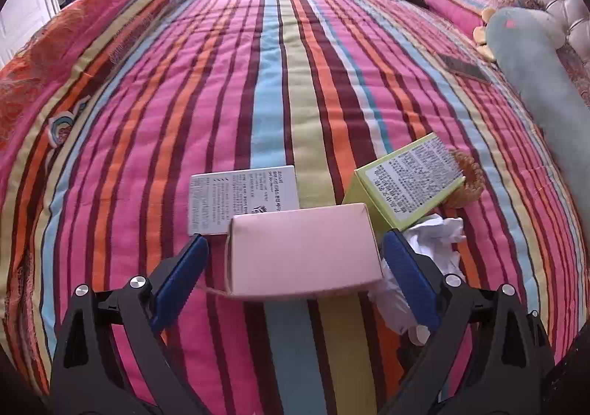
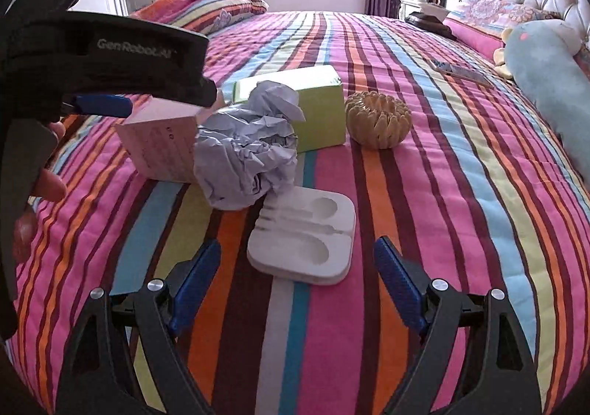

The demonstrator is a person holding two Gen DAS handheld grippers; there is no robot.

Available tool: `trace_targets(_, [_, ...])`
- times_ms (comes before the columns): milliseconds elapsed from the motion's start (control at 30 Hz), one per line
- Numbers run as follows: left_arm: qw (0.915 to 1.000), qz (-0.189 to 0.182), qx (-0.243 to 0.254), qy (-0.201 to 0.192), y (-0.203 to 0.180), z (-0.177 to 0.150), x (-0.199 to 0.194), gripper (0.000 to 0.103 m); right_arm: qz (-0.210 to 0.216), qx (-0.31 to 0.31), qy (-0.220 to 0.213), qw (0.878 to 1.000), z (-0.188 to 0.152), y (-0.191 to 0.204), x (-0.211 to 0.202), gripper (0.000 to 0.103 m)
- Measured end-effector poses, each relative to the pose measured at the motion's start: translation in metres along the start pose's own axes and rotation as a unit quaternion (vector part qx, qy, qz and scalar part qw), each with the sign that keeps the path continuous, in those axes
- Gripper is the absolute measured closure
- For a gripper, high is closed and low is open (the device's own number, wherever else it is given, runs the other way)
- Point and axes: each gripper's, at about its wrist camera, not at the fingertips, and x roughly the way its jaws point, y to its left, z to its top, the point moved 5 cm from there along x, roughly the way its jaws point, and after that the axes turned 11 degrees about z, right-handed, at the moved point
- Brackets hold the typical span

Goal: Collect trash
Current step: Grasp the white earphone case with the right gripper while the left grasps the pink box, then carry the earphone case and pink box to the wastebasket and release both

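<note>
The striped bedspread point(image 2: 424, 193) carries all the trash. I take the pink box point(image 1: 300, 252) as my mark: the green box point(image 1: 407, 180) leans just behind it, crumpled paper point(image 2: 247, 156) touches its right side, a white moulded tray point(image 2: 304, 241) lies nearer me. My left gripper point(image 1: 295, 249) straddles the pink box, jaws wide, not pressing. My right gripper point(image 2: 297, 258) hangs open around the tray's near edge

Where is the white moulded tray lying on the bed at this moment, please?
In the right wrist view the white moulded tray lies flat on the striped bedspread, just ahead of the right gripper, with the crumpled paper touching its far edge.
</note>
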Motion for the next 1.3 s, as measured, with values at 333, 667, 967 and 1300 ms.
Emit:
trace_targets(333, [0.9987,0.007,-0.043,0.027,0.004,-0.005,0.022,0.019,-0.019,0.004,0.027,0.999,0.004,-0.004,0.017,0.022])
trace_targets(667, [0.9966,-0.03,-0.076,0.009,0.029,-0.016,0.007,0.025,0.003,0.018,0.024,1.0,0.003,-0.013,0.012,0.041])
trace_targets(967, [0.9929,-0.059,-0.103,-0.015,0.068,-0.061,-0.016,0.025,-0.002,0.031,0.008,0.999,-0.017,-0.031,-0.027,0.041])
trace_targets(1300, [0.9851,-0.098,-0.108,-0.092,0.088,-0.145,-0.081,0.025,0.004,0.055,-0.012,0.998,-0.064,-0.055,-0.078,0.041])
